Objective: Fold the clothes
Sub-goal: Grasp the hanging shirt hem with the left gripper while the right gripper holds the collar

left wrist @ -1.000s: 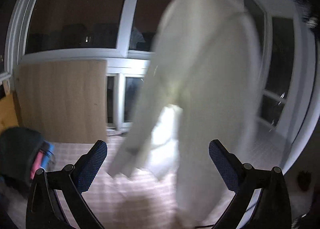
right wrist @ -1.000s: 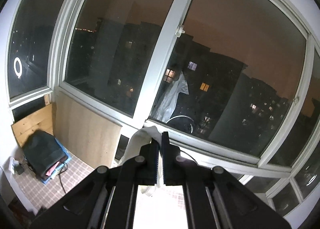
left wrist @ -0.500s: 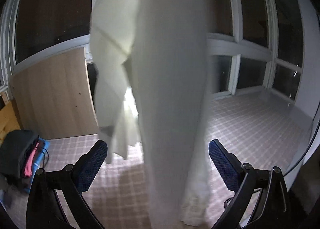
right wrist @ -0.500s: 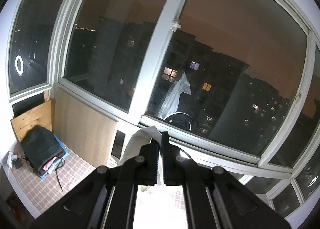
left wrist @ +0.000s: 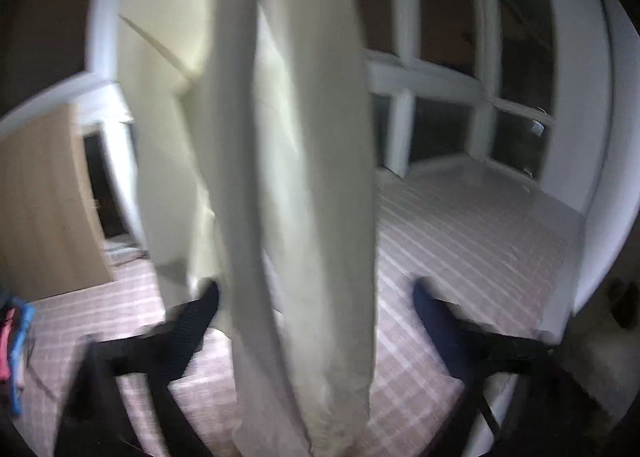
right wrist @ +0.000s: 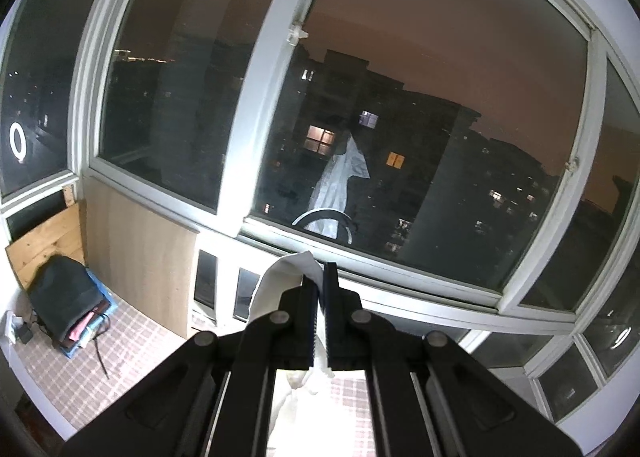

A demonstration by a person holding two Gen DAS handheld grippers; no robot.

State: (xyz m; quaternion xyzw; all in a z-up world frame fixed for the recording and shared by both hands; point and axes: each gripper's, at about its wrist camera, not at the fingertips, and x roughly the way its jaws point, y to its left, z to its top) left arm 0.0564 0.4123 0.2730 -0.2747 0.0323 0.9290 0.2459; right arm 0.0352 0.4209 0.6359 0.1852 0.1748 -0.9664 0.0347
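Observation:
A long white garment (left wrist: 296, 185) hangs straight down in the left wrist view, blurred, filling the middle. My left gripper (left wrist: 316, 305) is open, its blue-padded fingers on either side of the hanging cloth, not closed on it. My right gripper (right wrist: 320, 289) is held high and shut on the white garment's top edge (right wrist: 288, 269), which sticks out to the left of its jaws. The cloth drops out of sight below that gripper.
A checkered pink surface (left wrist: 460, 241) lies below. Large white-framed windows (right wrist: 260, 105) surround the space. A wooden panel (right wrist: 136, 245) leans on the wall at left. A dark bundle on a blue box (right wrist: 68, 297) sits in the left corner with a cable.
The hanging garment has swung from the right to the centre and now lies between my left gripper's fingers. The left gripper has moved closer to it. The right gripper stays shut on the cloth.

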